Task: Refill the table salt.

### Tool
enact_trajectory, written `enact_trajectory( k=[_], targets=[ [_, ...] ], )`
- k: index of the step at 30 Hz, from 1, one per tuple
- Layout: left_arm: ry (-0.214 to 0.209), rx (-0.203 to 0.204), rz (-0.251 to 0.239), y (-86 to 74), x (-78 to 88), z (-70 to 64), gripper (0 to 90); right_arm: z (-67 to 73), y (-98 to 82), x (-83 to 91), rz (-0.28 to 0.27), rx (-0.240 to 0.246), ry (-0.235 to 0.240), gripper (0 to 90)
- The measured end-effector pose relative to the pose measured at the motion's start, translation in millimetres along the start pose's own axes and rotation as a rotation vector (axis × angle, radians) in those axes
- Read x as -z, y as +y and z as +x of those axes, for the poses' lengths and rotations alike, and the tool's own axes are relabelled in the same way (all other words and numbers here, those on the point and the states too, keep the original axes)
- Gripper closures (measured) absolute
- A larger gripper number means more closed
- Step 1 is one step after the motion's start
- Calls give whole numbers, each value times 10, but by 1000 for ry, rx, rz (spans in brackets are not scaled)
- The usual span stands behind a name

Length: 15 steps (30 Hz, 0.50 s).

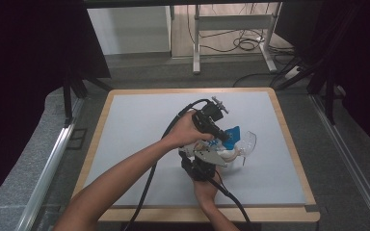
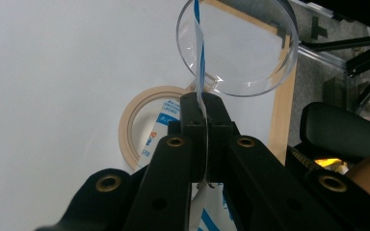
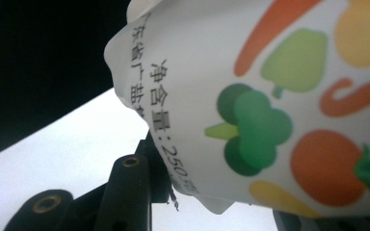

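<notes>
Left gripper: I had it clamped on the pouch's thin edge.
Right gripper: grip on the printed pouch I couldn't tell.
Pouch: right half of the table, by the clear dish.
Risk: I judged the thin edge could slip out or tear.

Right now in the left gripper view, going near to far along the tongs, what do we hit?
Left tongs, shut on the edge of a blue-and-white packet → tape roll flat on the white table → clear round lid → wooden table edge.
</notes>
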<state>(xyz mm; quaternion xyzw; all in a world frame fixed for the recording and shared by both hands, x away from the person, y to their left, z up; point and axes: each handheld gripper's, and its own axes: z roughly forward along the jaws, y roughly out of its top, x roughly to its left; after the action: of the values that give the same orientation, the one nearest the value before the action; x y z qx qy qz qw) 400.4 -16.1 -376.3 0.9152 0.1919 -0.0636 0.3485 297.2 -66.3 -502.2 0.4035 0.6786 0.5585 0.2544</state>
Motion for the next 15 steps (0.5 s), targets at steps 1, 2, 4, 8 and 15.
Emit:
enact_trajectory(
  k=[1,2,4,8,15],
  targets=[
    [-4,4,-5,-10,7,0,900,-6,-24,3,4,9,-6,626],
    [-6,5,-5,-27,24,5,900,-10,-49,14,13,22,-4,625],
    [-9,7,-12,-44,37,8,900,-10,-67,25,22,27,-5,625],
    [-16,15,-37,-84,73,10,900,-18,-119,52,47,42,-2,623],
    [-27,25,-59,-147,141,4,900,-47,-185,120,82,60,-7,616]
  ],
)
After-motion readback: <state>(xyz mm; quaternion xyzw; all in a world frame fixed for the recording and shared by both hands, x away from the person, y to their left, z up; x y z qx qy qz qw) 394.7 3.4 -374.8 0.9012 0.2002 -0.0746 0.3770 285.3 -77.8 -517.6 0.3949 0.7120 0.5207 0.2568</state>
